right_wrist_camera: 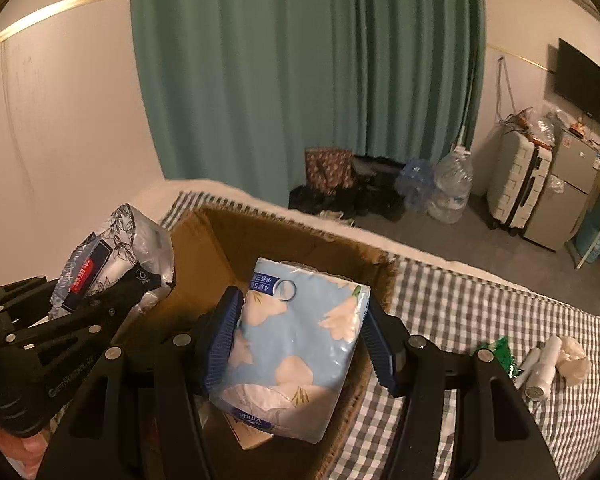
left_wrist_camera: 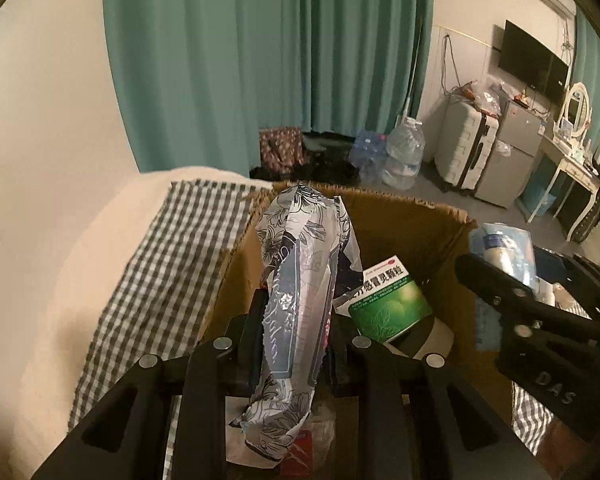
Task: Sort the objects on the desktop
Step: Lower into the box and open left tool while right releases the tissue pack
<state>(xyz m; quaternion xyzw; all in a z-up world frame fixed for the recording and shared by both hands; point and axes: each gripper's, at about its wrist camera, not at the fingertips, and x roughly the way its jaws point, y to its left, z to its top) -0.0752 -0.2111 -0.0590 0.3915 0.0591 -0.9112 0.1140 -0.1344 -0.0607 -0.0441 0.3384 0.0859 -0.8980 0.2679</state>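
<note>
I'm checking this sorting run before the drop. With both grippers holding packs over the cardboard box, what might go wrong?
1. The left gripper pinches the floral wipes pack low down; its tall floppy top may tip outside the cardboard box.
2. The right gripper and its blue tissue pack hang close by, so they may collide.
3. Either pack may land on the green medicine box.

Dim, warm indoor light; fisheye bends edges, dark vignette at corners
</note>
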